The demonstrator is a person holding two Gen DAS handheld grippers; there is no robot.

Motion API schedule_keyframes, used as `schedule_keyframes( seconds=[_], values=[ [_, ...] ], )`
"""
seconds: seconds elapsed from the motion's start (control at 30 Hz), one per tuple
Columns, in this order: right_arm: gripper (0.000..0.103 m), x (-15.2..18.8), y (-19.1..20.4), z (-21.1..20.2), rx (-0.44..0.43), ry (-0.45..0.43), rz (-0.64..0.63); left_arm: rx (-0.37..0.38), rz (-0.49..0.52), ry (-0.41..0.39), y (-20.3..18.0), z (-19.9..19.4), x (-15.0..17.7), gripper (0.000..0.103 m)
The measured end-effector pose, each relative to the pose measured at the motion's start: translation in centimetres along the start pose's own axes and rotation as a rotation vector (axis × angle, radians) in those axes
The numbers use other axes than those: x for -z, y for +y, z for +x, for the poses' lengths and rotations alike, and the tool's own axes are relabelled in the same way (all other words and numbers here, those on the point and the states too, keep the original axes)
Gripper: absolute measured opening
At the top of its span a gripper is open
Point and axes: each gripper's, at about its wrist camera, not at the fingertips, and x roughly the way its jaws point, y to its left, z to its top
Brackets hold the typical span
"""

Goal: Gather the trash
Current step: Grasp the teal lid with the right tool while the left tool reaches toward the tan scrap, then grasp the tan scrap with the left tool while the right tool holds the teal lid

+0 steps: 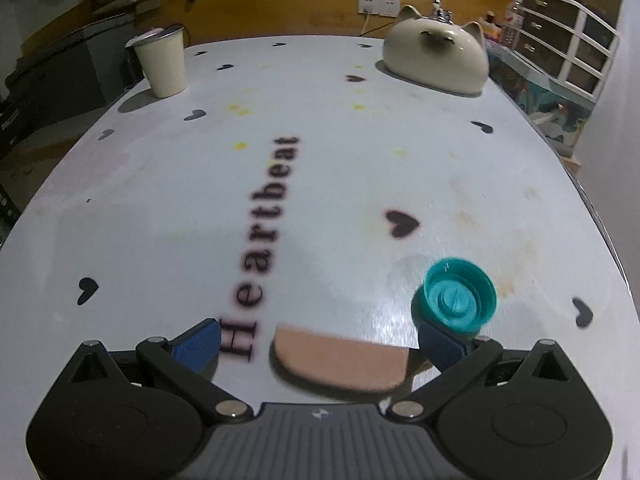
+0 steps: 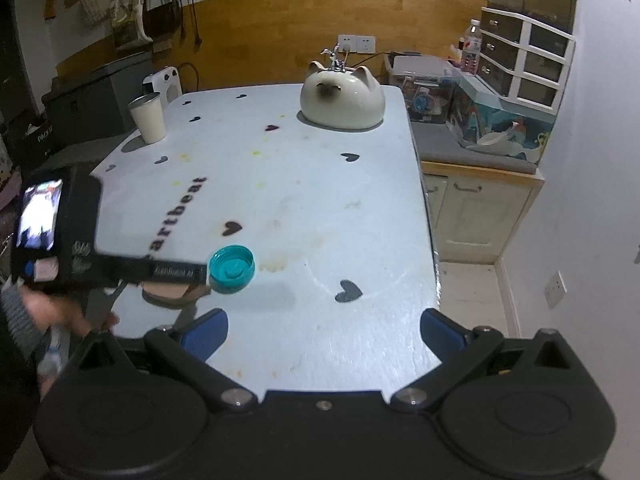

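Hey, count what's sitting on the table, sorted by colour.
Teal: 1, bottle cap
Pink-tan: 1, flat pad
Cream: 2, cup and cat-shaped dish
Total: 4

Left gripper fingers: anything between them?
Yes: a flat pink piece lies between the left gripper fingers, left wrist view. Teal bottle cap sits at the right fingertip.

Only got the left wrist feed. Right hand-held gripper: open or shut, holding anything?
Observer: The right hand-held gripper is open, nothing between its fingers, over the table's near edge.
Operator: Side view of the cap?
Observer: The teal cap sits at the tip of the left hand-held gripper, opening tilted upward, with the flat pink piece beside it.
Operator: What's past the table's right edge?
Observer: A low cabinet with cream doors.
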Motion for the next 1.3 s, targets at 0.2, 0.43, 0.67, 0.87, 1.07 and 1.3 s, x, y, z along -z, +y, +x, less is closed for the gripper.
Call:
schedule_keyframes(
  seconds=[0.2,0.43,0.67,0.87,1.07,1.3],
  values=[
    [0.103,-1.2,0.9,2.8,-0.023,-0.002,-0.041,-0.004,0.074,-0.020,0.7,-1.9,2.3,0.103],
    [0.103,-2.7,2.9,6.4,-0.048,-0.013,-0.124,-0.019,0.121,-0.040,2.7,-3.0,5.0,0.103],
    [0.092,-2.7,4.9,10.1,-0.118,-0.002,-0.226,0.036,0.203,-0.078,3.0,-3.2,5.8,0.093],
    [0.067,-2.3,6.7,12.9,-0.153,0.045,-0.308,0.138,0.197,-0.096,2.6,-2.9,5.6,0.075],
    [0.062,-2.4,7.6,14.1,-0.183,0.044,-0.325,0.202,0.211,-0.119,1.4,-2.7,5.0,0.071],
    [0.050,-2.8,7.4,15.1,-0.175,0.041,-0.309,0.215,0.180,-0.122,0.4,-2.2,4.1,0.071]
  ],
)
